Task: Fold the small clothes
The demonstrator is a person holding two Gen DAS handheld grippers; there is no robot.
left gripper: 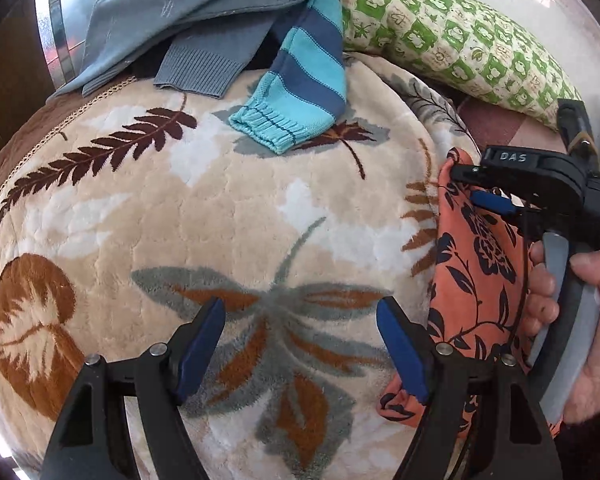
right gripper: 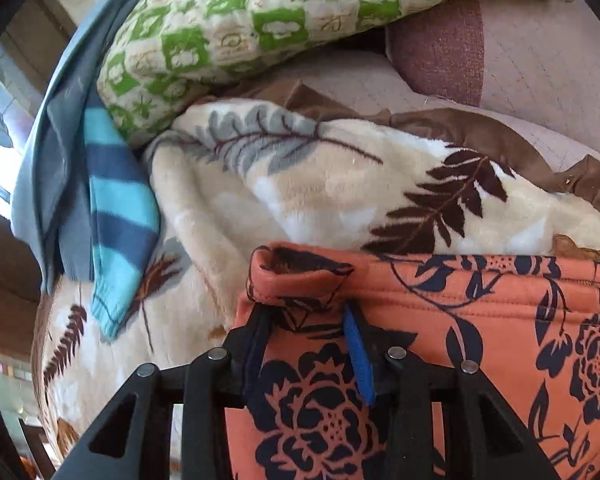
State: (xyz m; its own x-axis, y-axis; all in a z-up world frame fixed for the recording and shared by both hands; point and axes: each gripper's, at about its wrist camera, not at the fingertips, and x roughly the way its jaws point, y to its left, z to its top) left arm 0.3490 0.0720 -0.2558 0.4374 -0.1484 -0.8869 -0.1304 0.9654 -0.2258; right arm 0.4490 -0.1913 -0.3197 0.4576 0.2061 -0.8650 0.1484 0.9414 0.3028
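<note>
Over the leaf-patterned blanket (left gripper: pixel 204 208) my left tongs (left gripper: pixel 302 354) hung wide and empty while my right tongs (right gripper: pixel 306 350) pinched the orange floral garment (right gripper: pixel 480 344), whose bunched corner might slip.

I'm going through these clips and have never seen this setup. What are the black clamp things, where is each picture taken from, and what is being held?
There is no robot here. A person holds a hand-squeezed tool in each hand, and a wide-angle camera on each tool looks out along its two fingers, so the pictures bulge.

The left wrist view shows the left tool with its blue pads apart and nothing between them, over a leaf-patterned blanket. At its right edge you see the person's hand gripping the right tool.

The right wrist view shows that right tool clamped on a bunched edge of an orange floral garment.

Farther back lie a striped sleeve, a grey garment and a green pillow.
</note>
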